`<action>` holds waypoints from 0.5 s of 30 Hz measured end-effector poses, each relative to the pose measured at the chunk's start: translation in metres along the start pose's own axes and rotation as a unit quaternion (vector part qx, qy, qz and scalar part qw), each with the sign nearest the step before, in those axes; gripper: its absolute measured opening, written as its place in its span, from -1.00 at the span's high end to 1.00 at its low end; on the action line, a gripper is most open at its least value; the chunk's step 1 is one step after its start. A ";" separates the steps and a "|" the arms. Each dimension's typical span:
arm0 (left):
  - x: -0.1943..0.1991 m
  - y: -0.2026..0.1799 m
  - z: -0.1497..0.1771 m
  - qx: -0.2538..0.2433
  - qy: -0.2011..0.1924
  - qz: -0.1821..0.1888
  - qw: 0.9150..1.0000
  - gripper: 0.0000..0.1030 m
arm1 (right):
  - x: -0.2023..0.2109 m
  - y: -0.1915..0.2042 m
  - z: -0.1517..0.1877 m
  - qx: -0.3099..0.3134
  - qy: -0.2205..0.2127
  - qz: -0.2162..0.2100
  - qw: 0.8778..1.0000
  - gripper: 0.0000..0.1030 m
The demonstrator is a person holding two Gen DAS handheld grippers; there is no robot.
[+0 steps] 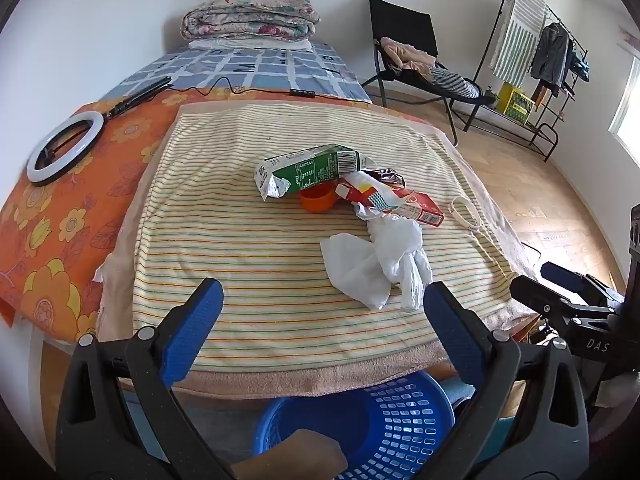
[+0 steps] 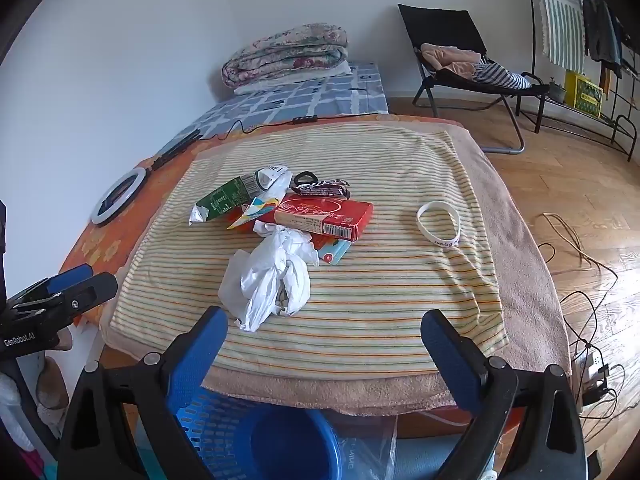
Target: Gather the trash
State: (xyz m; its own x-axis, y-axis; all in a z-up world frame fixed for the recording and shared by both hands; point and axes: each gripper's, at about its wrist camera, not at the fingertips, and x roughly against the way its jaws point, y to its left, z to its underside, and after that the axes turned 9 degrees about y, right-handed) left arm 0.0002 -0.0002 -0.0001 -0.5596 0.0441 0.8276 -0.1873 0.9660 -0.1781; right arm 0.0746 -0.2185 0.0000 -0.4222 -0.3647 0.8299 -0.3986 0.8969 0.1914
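Observation:
A pile of trash lies on the striped towel on the bed: a green carton, a red box, an orange cap, a dark wrapper and crumpled white tissue and plastic. The same pile shows in the right wrist view: green carton, red box, white plastic, dark wrapper. My left gripper is open and empty, just short of the tissue. My right gripper is open and empty near the towel's front edge. A blue basket stands on the floor below the bed edge.
A white wristband lies right of the pile. A ring light and its cable lie on the orange sheet at left. A folded quilt sits at the bed's far end. A black chair, clothes rack and floor cables stand to the right.

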 end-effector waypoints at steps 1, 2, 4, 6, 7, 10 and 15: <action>0.000 0.000 0.000 0.002 -0.003 0.004 1.000 -0.98 | 0.000 0.000 0.000 -0.001 0.001 -0.001 1.000 -0.91; 0.000 0.000 0.001 0.001 -0.003 0.005 1.000 -0.98 | 0.000 0.000 0.000 -0.001 0.002 -0.001 1.000 -0.91; 0.001 0.000 0.001 -0.001 -0.001 0.006 1.000 -0.98 | 0.001 0.000 0.000 0.000 0.002 -0.001 1.000 -0.91; 0.001 -0.007 0.002 -0.004 -0.001 0.004 1.000 -0.98 | 0.001 0.001 0.000 0.001 0.005 0.002 1.000 -0.91; -0.001 -0.005 0.001 -0.004 0.001 0.005 1.000 -0.98 | 0.001 0.002 0.001 0.001 0.004 0.002 1.000 -0.91; -0.003 -0.006 0.001 -0.005 0.005 0.005 1.000 -0.98 | -0.002 0.002 0.001 0.004 0.006 0.007 1.000 -0.91; -0.009 -0.003 0.004 -0.003 0.011 0.006 1.000 -0.98 | 0.000 0.001 0.003 0.003 0.005 0.012 1.000 -0.91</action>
State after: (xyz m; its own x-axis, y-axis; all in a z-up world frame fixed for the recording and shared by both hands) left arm 0.0028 -0.0044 -0.0089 -0.5445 0.0604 0.8366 -0.1769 0.9667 -0.1849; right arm 0.0717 -0.2181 -0.0016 -0.4230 -0.3408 0.8396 -0.3933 0.9038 0.1687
